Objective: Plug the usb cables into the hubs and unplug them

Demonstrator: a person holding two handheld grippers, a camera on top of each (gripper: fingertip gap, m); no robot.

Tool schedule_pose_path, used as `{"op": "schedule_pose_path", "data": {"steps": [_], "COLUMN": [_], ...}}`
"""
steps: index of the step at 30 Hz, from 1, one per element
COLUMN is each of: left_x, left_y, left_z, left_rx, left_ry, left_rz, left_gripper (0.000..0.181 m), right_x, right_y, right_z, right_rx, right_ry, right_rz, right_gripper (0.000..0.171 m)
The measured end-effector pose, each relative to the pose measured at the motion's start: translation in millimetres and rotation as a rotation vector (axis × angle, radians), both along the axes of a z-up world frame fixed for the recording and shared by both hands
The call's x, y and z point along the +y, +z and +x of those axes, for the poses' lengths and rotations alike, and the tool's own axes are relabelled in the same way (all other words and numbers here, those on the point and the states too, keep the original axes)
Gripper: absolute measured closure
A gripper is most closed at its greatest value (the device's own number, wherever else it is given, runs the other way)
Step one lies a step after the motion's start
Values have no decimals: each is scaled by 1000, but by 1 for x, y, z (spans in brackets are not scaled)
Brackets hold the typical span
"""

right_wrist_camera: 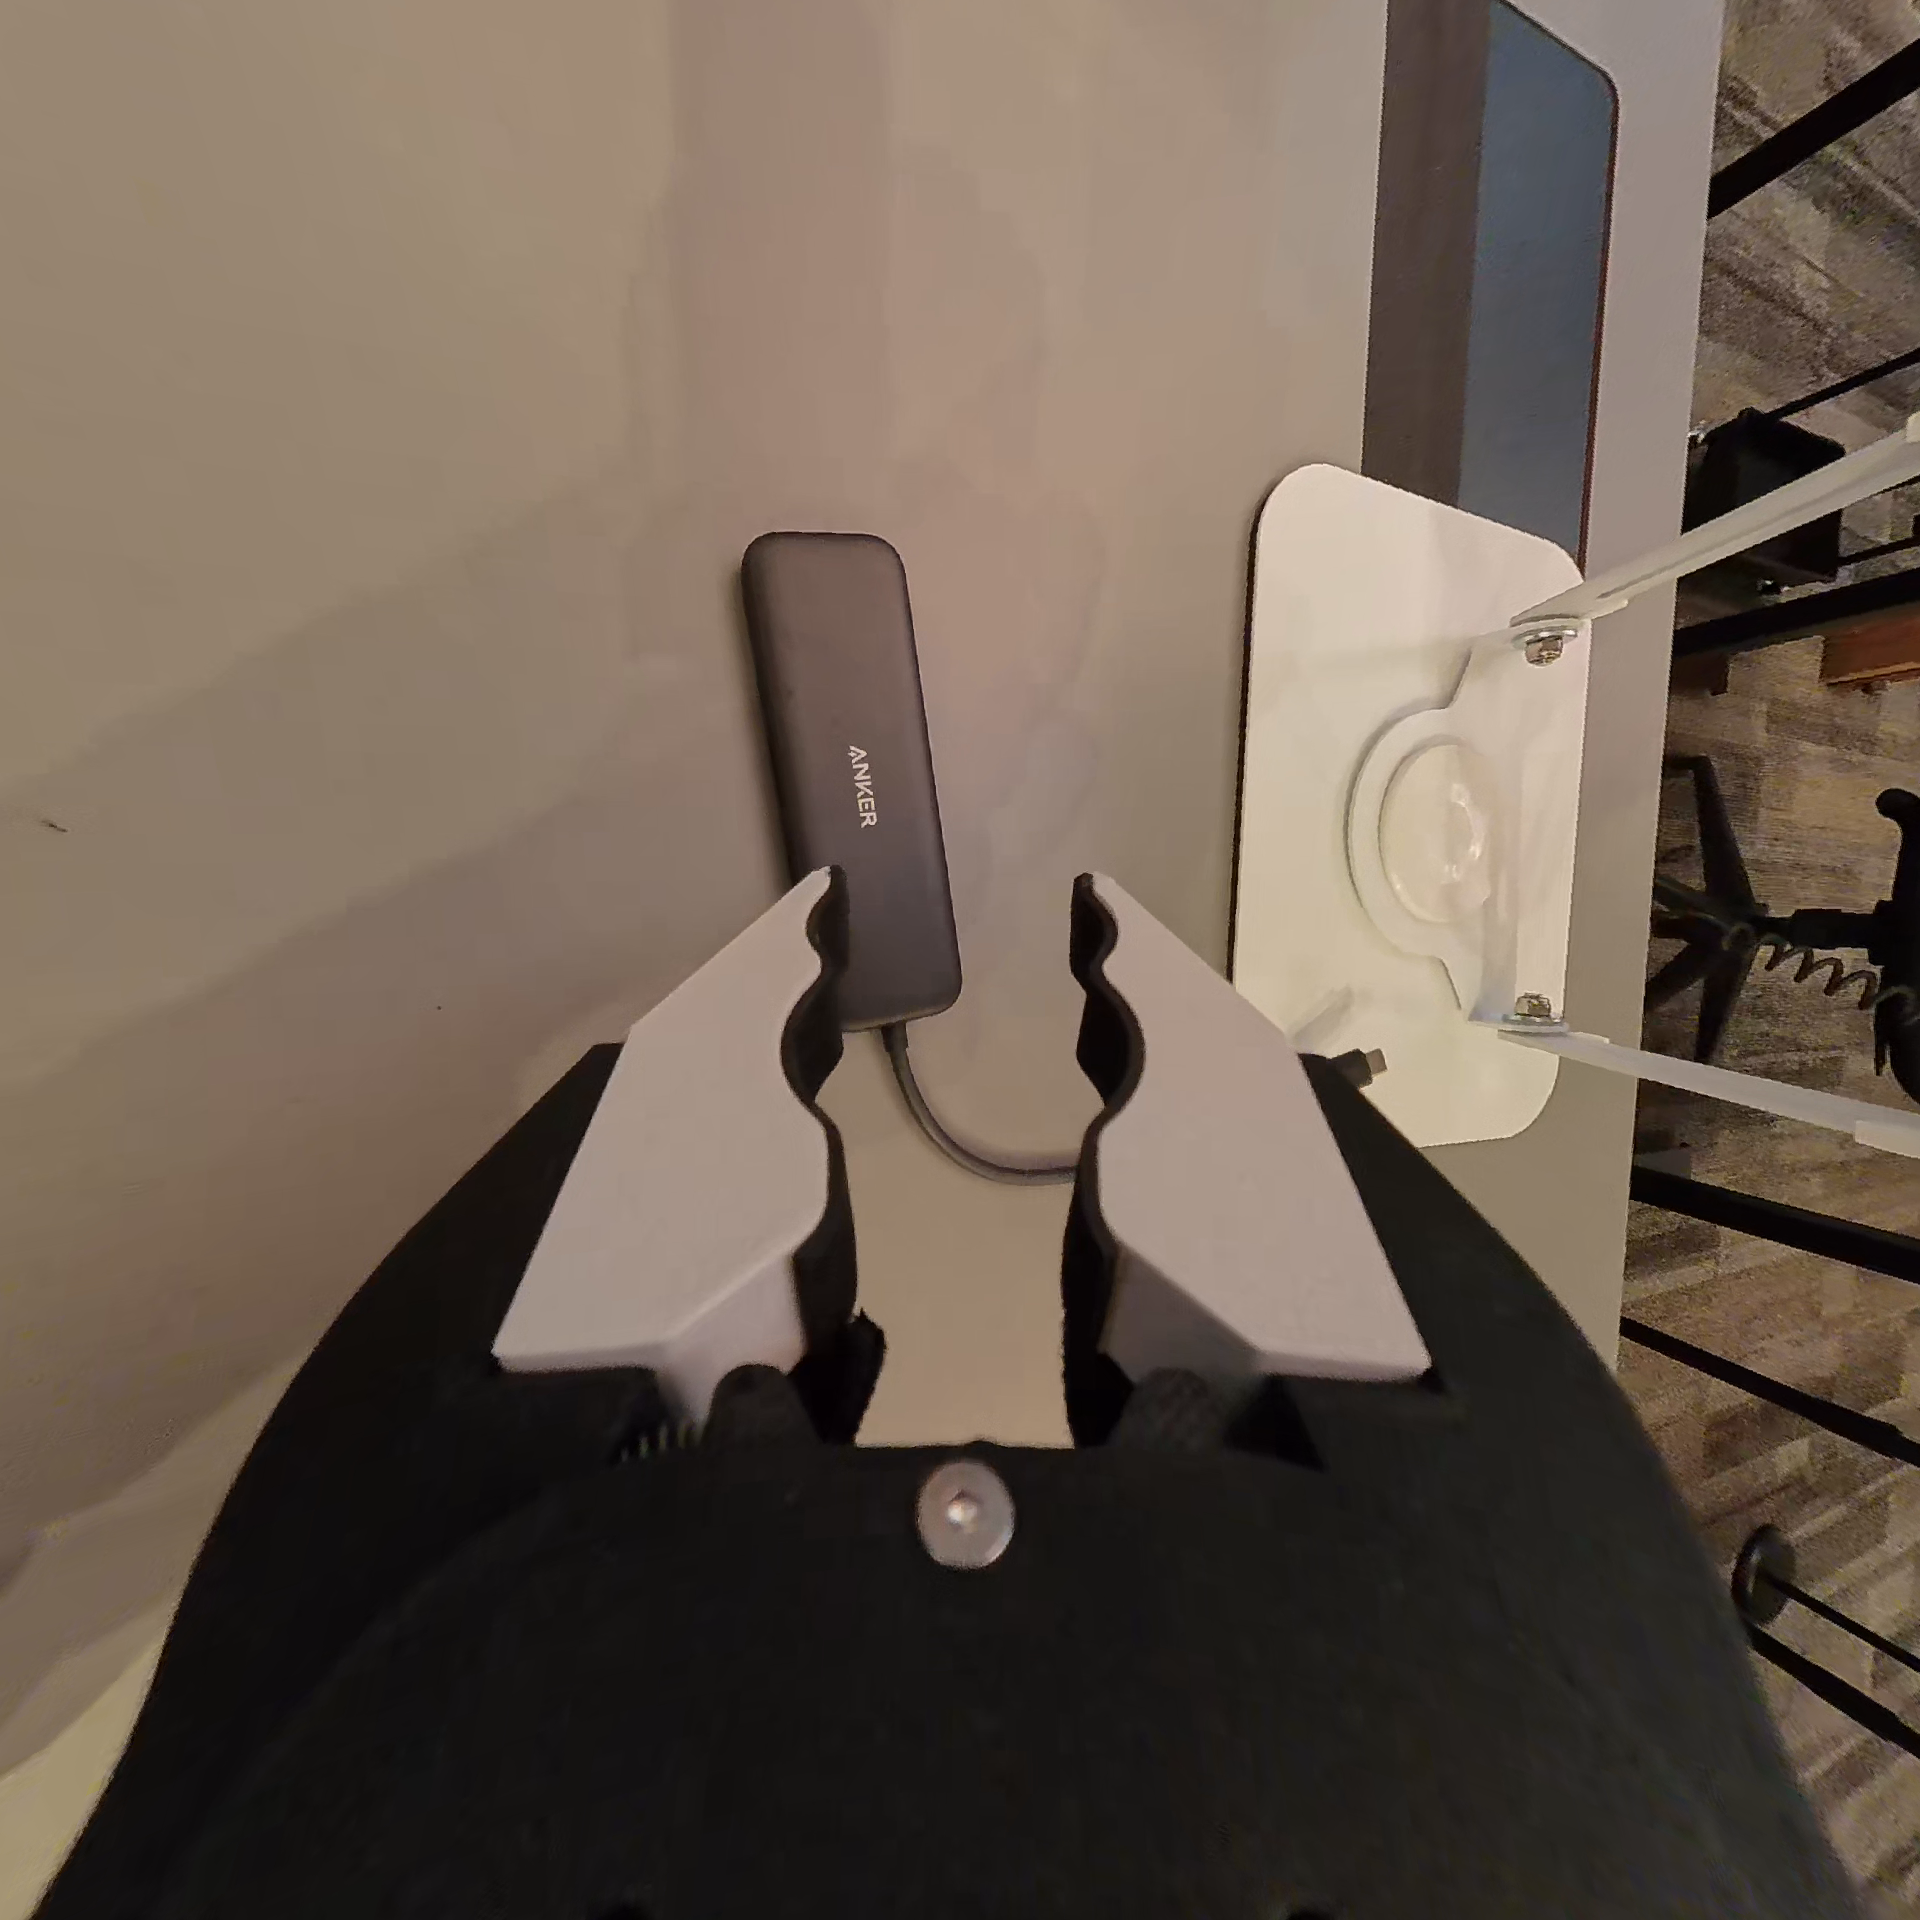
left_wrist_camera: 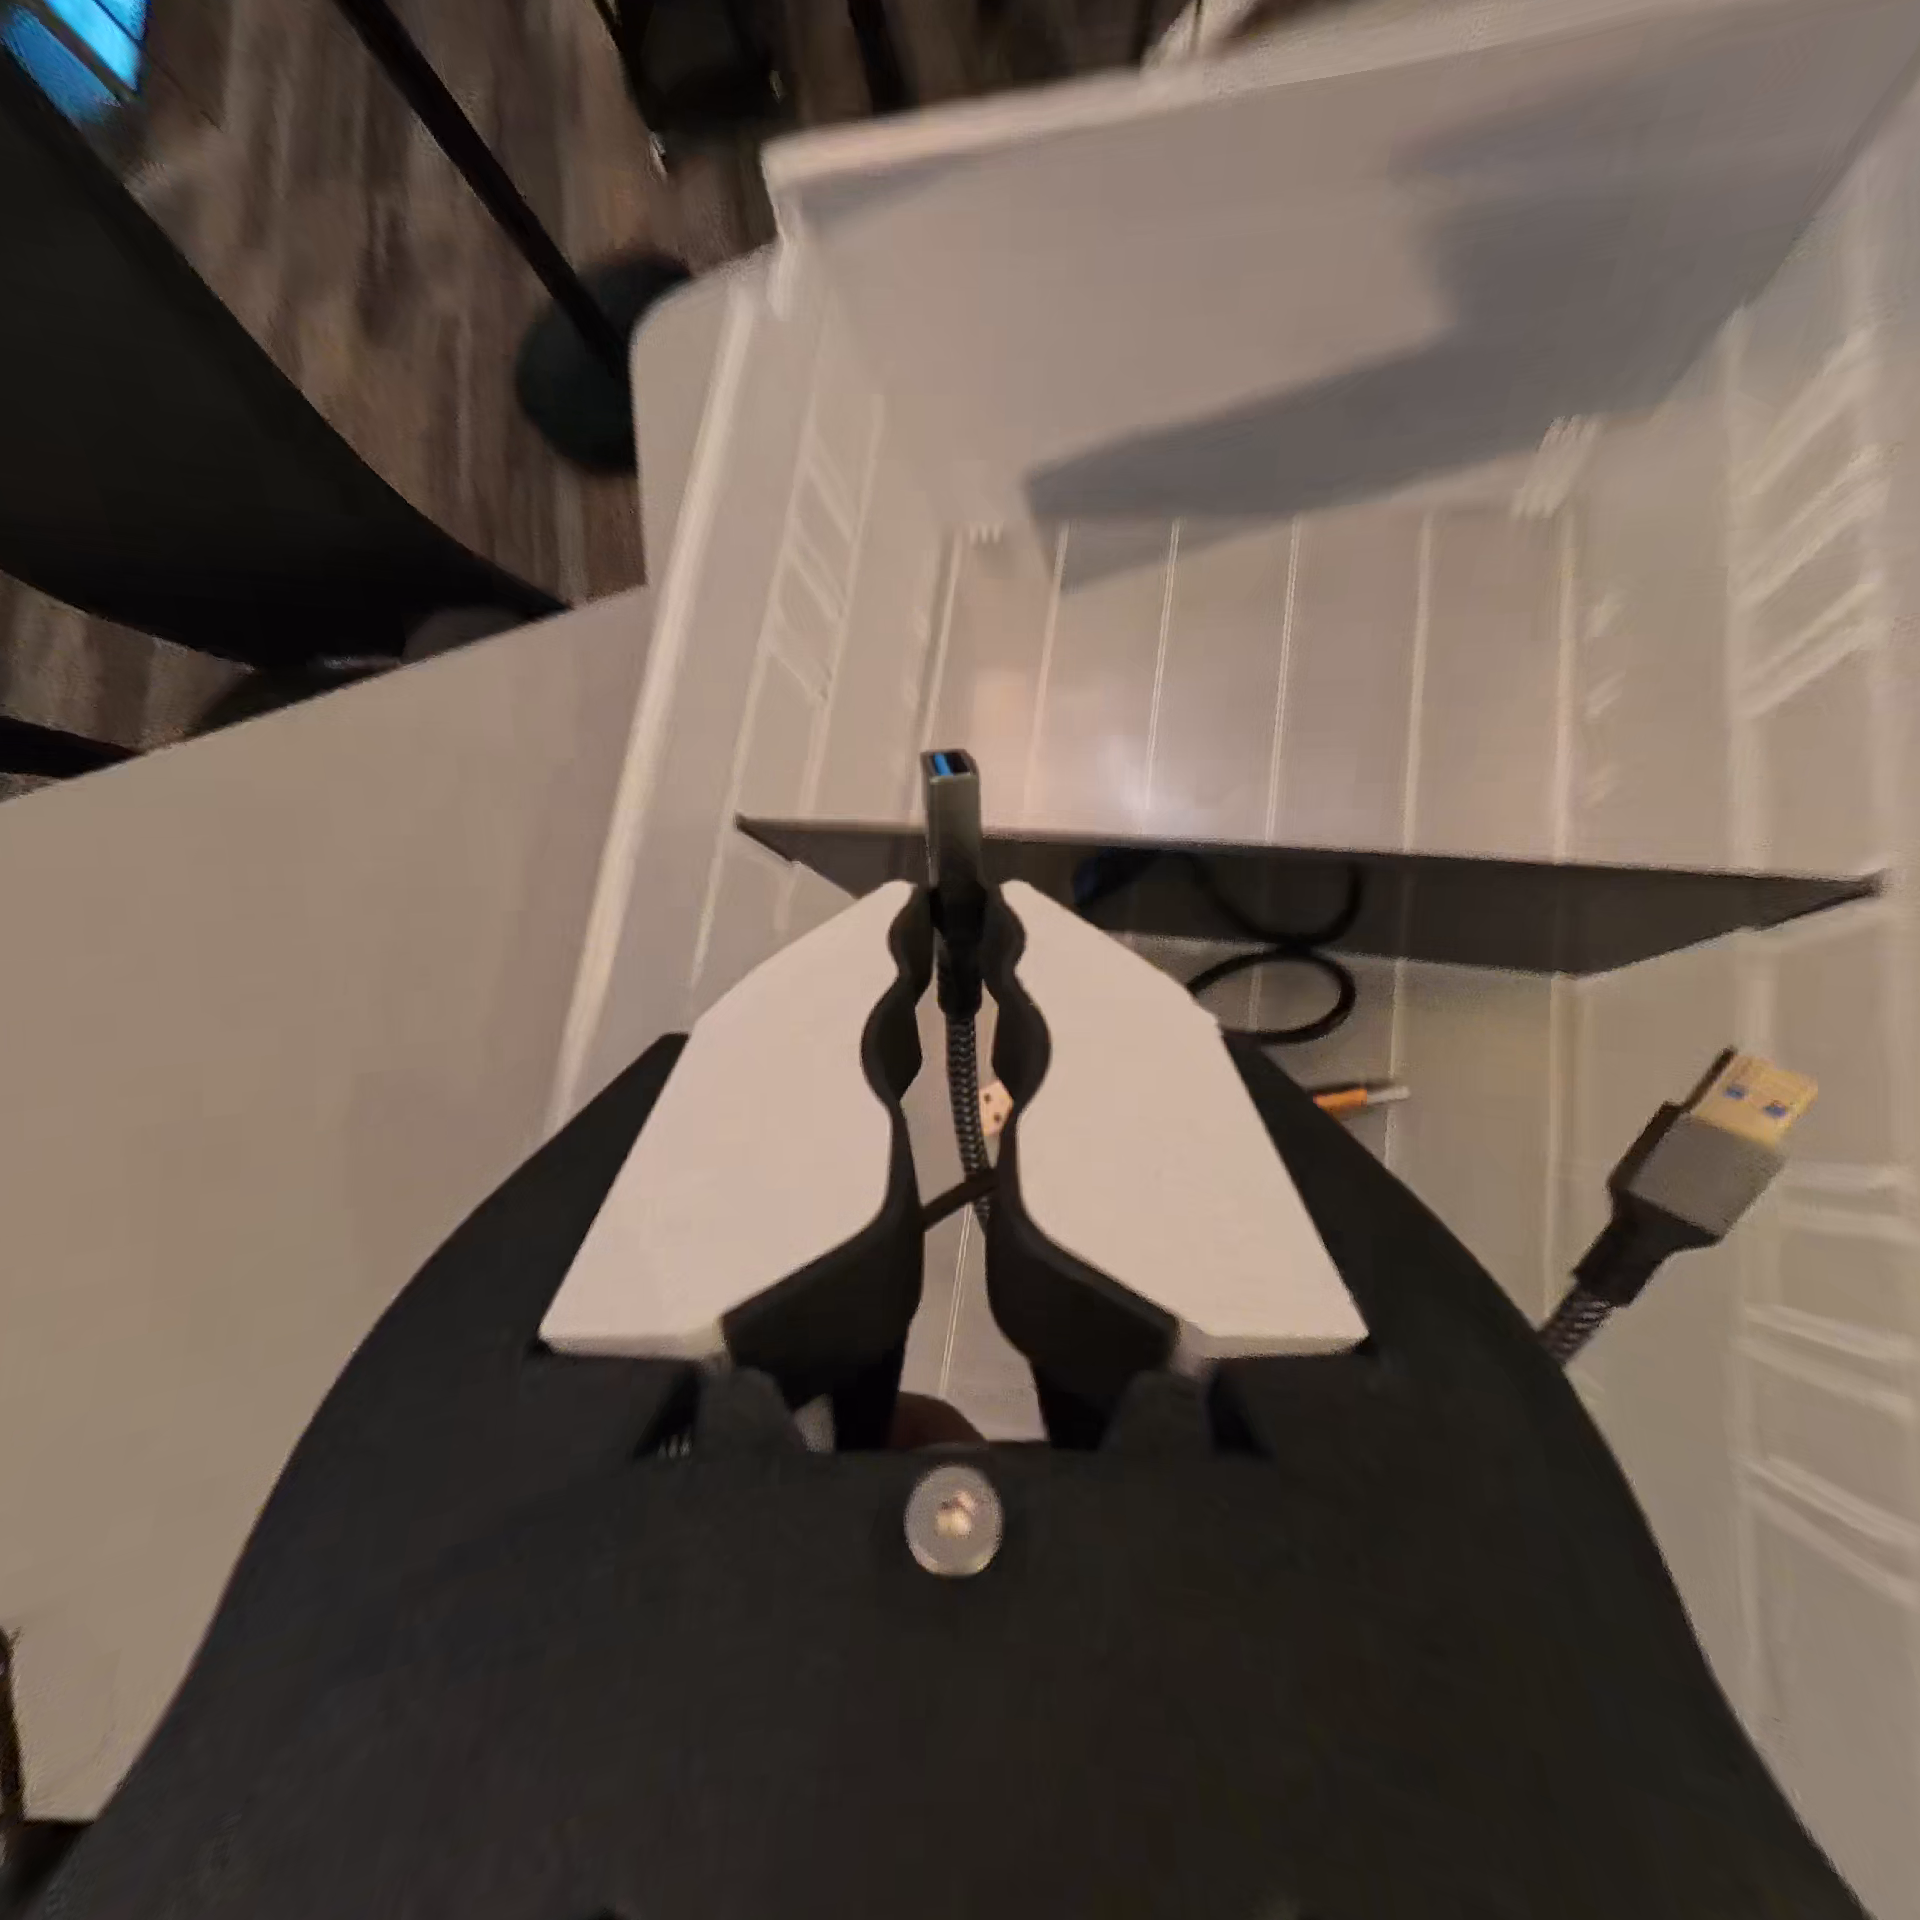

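My left gripper (left_wrist_camera: 956, 899) is shut on a braided USB cable just behind its grey connector (left_wrist_camera: 951, 805), whose blue-lined end points away from me, above a clear plastic bin (left_wrist_camera: 1299, 665). The cable's other end, a gold-tipped USB plug (left_wrist_camera: 1704, 1143), hangs at the right over the bin. My right gripper (right_wrist_camera: 956, 883) is open and empty, low over the white table (right_wrist_camera: 364, 416). A dark grey USB hub (right_wrist_camera: 847, 769) lies flat on the table just beyond the fingertips, nearer the left finger, and its short grey cord (right_wrist_camera: 987, 1158) curves between the fingers.
The bin holds a dark flat panel (left_wrist_camera: 1455, 899), a coiled black cable (left_wrist_camera: 1288, 987) and a small orange-tipped plug (left_wrist_camera: 1351, 1096); its white lid (left_wrist_camera: 1195, 239) stands behind. In the right wrist view a white stand base (right_wrist_camera: 1403, 790) and a dark tablet-like slab (right_wrist_camera: 1496, 270) sit by the table's right edge. Tip to tip, the grippers are about 45 cm apart. Measured from the fingertips, the white stand base (right_wrist_camera: 1403, 790) is 20 cm or so from the right gripper and 45 cm from the left.
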State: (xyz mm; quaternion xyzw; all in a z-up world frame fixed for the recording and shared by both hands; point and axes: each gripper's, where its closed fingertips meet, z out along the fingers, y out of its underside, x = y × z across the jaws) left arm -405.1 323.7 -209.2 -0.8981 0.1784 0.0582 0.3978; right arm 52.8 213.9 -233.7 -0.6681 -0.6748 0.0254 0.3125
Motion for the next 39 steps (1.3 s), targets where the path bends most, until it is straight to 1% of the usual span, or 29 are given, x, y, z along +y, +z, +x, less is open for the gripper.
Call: {"op": "schedule_pose_path", "data": {"steps": [1,3,4,6,8,10,15,20,22,24,26,29,31,35,39], "left_x": [0,2,3,2,3,2,2,0,-4,-10,-18,-31,-36,-44,-48], "left_y": [11,33,41,57,71,88,111,138,151,172,193,224,238,257,263], "left_z": [0,10,10,22,22,33,40,36,37,37,42,64,84,140,205], "left_rx": [-1,32,58,113,195,250,516,707,710,710,643,528,479,366,253], "left_ry": [6,-58,-50,-129,-118,-172,-215,-232,-236,-216,-202,-192,-201,-254,-344], "left_rz": [48,161,197,294,357,453,531,594,615,667,713,771,777,767,747], "left_gripper": [172,172,172,172,171,172,172,172,172,172,172,172,172,172,172], "right_x": [0,0,0,0,-1,0,0,1,1,1,2,2,-1,-15,-31], "right_y": [1,2,2,3,5,7,13,18,22,26,34,54,69,91,114], "right_z": [0,0,0,-1,-1,-1,1,1,0,-3,-8,-22,-35,-55,-69], "right_rx": [0,3,4,3,4,6,14,18,33,52,82,152,199,225,260], "right_ry": [0,0,1,3,4,4,3,1,3,6,8,28,57,147,220], "right_rz": [2,6,7,12,18,25,39,59,70,82,108,188,252,393,508], "right_gripper": [131,131,131,131,131,131,131,131,131,130,130,127,126,117,112]}}
